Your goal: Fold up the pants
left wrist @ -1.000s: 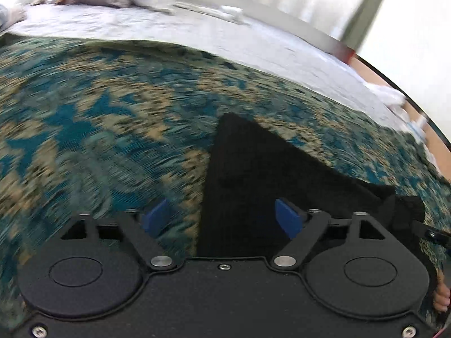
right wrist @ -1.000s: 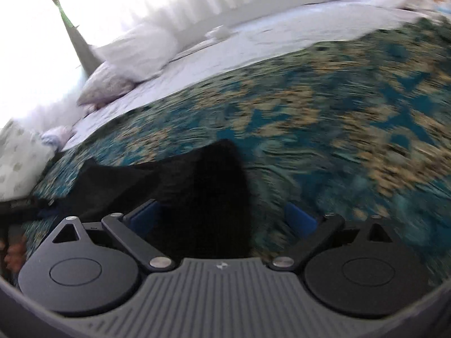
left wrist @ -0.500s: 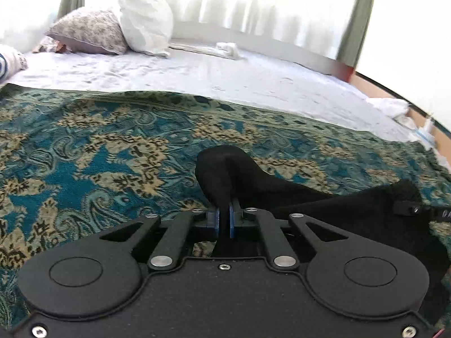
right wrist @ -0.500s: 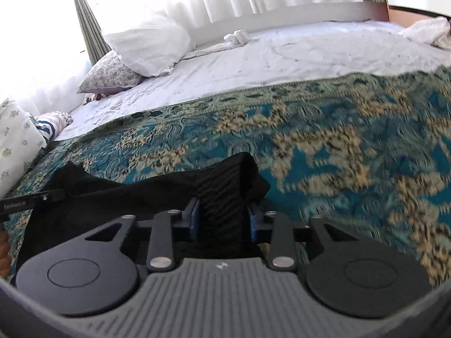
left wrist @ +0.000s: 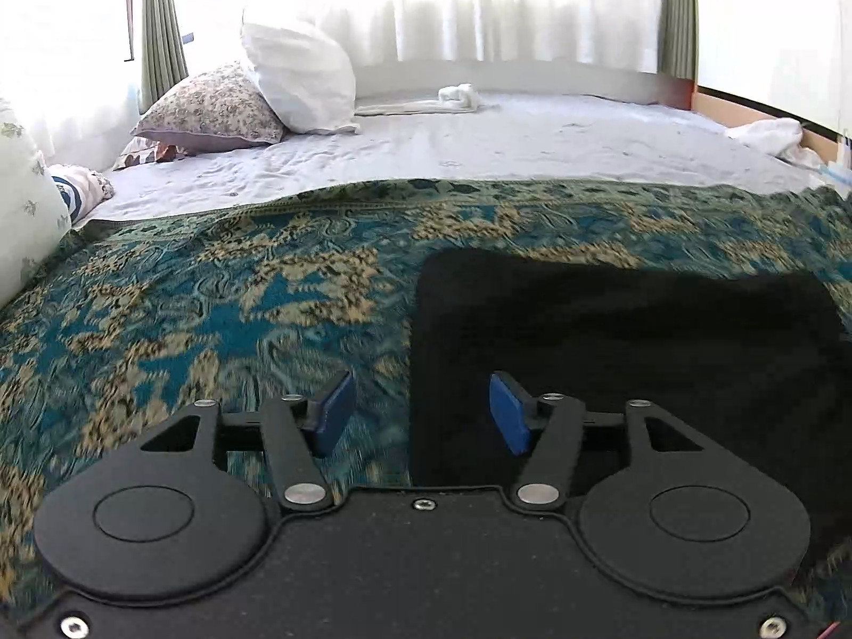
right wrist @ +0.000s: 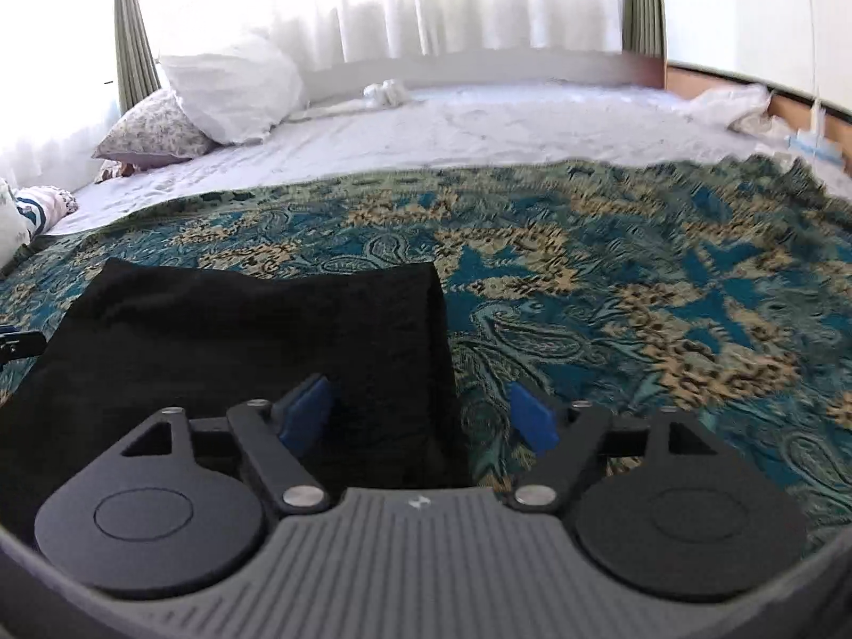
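Pants: the black fabric pants [left wrist: 612,351] lay folded flat as a rough rectangle on the teal-and-gold paisley bedspread [left wrist: 213,319], near its front part; seen from the right wrist they lay left of centre [right wrist: 239,341].
Bedspread: it covered the near half of the bed, with a pale grey wrinkled sheet [left wrist: 506,138] bare beyond it.
Left gripper: the left gripper [left wrist: 420,412] hovered over the left edge of the pants, one blue pad above the bedspread and the other above the black cloth.
Left fingers: the fingers [left wrist: 333,412] stood apart and were opening; cloth lay below the gap, and neither pad pressed on it.
Right gripper: the right gripper [right wrist: 418,415] hovered over the right edge of the pants.
Right fingers: the fingers [right wrist: 532,418] stood wide and were opening, gripping nothing.
Far end of bed: a white pillow [left wrist: 298,85] leaned beside a floral patterned pillow [left wrist: 213,109]; a small rolled white cloth [left wrist: 458,96] lay near the headboard.
Window: white sheer curtains [left wrist: 506,5] hung bright behind the bed.
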A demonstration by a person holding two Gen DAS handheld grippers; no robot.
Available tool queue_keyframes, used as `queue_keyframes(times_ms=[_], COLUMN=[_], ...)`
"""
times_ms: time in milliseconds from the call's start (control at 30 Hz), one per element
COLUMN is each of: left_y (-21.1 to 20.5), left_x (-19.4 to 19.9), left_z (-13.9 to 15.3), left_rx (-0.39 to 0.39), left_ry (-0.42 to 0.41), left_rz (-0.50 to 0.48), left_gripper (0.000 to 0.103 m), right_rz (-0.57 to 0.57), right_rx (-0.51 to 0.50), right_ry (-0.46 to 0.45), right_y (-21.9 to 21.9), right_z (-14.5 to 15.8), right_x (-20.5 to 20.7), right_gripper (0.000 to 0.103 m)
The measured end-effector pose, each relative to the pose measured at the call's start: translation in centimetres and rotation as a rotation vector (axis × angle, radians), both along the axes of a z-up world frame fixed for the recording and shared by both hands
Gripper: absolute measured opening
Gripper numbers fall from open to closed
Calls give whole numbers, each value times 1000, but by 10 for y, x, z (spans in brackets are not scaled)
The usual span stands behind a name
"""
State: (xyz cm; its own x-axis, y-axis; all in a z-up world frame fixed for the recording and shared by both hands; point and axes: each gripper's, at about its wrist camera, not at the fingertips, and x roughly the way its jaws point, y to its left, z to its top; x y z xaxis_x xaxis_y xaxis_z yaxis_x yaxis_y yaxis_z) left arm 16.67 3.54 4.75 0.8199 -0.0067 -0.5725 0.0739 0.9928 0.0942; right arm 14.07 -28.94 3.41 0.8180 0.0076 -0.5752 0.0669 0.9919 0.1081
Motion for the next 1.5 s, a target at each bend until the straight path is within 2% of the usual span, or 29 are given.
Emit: queue_keyframes(times_ms=[133, 200, 333, 433, 567, 700, 867, 967, 1133, 1267, 1500], left_y=[-8, -12, -26, -35, -40, -45, -47, -45, -42, -42, -41], left_x=[-30, -48, -80, -98, -113, -119, -116, -114, -114, -114, -113], left_z=[-1, -1, -2, -3, -9, -21, -35, -37, -38, -38, -37], left_rx=[8, -1, 1, -6, -43, -27, -26, -42, -60, -71, -78], left_ry=[0, -3, -14, -15, 2, 18, 61, 63, 66, 70, 75], left_rz=[-9, -31, -43, -39, -24, 6, 32, 32, 29, 31, 32], left_gripper=[61, 71, 82, 85, 91, 100, 103, 103, 103, 103, 103], right_rz=[-71, -74, -57, -30, 7, 18, 26, 19, 1, -30, -27], right_rx=[-69, -87, -184, -196, -196, -209, -259, -270, -233, -146, -157], right_ry=[-36, -60, -93, -96, -82, -59, -3, -12, 11, 38, 25], right_y=[8, 16, 49, 68, 87, 98, 108, 111, 111, 103, 103], right_z=[15, 20, 17, 12, 3, -6, -20, -22, -23, -26, -29], right_x=[-17, -31, -62, -81, -93, -94, -88, -91, -93, -92, -94], right_gripper=[86, 87, 89, 93, 103, 103, 103, 103, 103, 103, 103])
